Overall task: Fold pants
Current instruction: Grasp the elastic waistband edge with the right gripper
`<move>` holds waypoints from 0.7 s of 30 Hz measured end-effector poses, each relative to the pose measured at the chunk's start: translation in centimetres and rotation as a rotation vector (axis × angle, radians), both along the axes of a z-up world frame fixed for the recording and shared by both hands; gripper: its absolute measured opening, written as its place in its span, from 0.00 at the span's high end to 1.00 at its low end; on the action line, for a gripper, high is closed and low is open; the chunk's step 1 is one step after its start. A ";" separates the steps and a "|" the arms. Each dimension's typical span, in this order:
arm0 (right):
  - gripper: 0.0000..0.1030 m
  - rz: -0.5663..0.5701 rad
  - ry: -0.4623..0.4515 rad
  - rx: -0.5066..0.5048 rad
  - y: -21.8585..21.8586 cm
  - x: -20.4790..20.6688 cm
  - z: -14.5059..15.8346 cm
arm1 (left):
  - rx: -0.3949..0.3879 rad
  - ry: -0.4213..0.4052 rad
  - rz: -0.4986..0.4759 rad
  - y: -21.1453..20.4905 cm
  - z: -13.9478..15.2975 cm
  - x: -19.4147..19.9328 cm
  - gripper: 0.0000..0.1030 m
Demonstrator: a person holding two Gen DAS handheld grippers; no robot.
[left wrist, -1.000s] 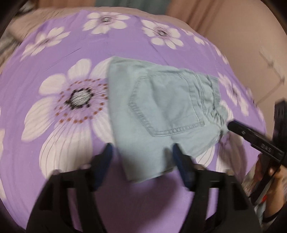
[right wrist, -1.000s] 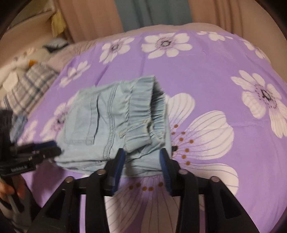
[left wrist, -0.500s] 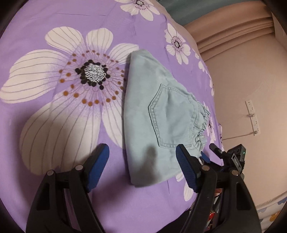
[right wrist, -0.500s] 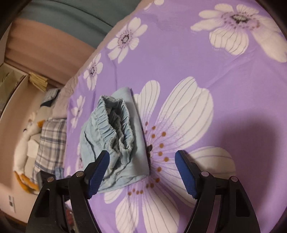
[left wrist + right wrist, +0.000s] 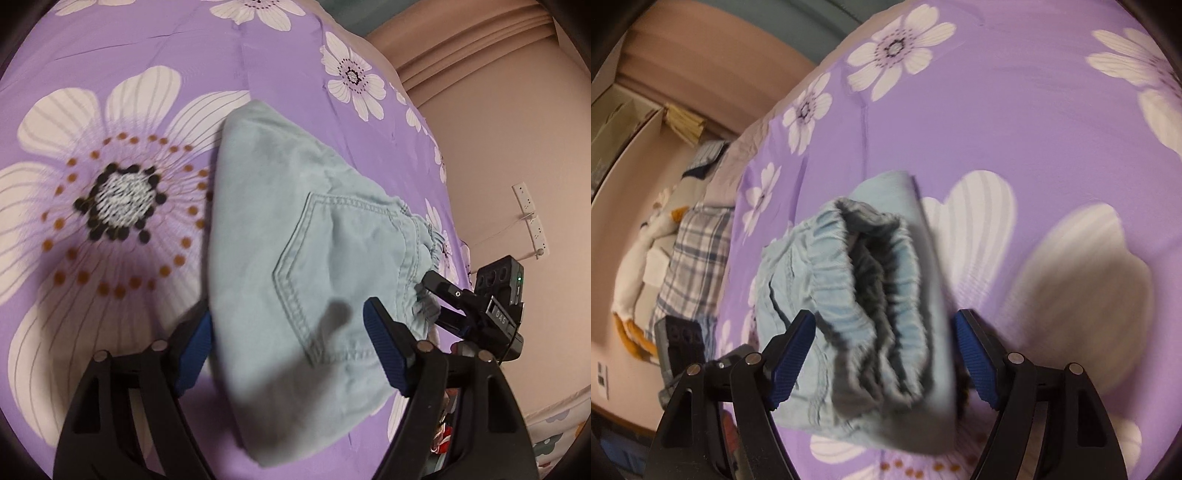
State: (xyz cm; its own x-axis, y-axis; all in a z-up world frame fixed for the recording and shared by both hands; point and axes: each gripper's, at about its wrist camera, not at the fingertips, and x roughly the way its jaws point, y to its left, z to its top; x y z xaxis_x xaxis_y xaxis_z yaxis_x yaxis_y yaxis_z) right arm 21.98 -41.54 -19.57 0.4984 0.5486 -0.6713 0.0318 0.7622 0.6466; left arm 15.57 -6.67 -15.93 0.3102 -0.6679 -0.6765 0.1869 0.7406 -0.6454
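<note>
Here, folded pants (image 5: 295, 280) — purple bedsheet (image 5: 122, 74), flowered

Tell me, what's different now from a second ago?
The right gripper has just been opening, its jaws now wide around the pants' waistband, not pinching. Both grippers tilted and closed in on the pants; the left gripper straddles the other end, open. The pants stayed folded on the bedspread.

Dim warm indoor light, soft shadows on the bedspread (image 5: 110, 55), motion blur, heavy fisheye bending, dark corners
</note>
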 end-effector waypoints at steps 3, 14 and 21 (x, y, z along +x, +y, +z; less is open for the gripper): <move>0.21 0.043 -0.011 -0.017 0.8 0.7 0.1 | 0.014 -0.015 -0.008 -0.7 0.0 0.6 0.20; 0.18 0.109 -0.037 -0.060 2.0 1.9 0.2 | 0.046 -0.056 -0.049 -2.2 -0.2 1.7 0.20; 0.18 0.114 -0.049 -0.070 2.4 2.3 0.3 | 0.060 -0.075 -0.062 -2.4 -0.2 1.8 0.19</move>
State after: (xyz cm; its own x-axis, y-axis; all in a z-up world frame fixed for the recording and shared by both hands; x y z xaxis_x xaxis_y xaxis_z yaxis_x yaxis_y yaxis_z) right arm 24.24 -39.12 -19.30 0.4687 0.5558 -0.6866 -0.0875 0.8026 0.5901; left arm 17.42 -9.11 -16.11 0.3211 -0.6460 -0.6925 0.2795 0.7633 -0.5824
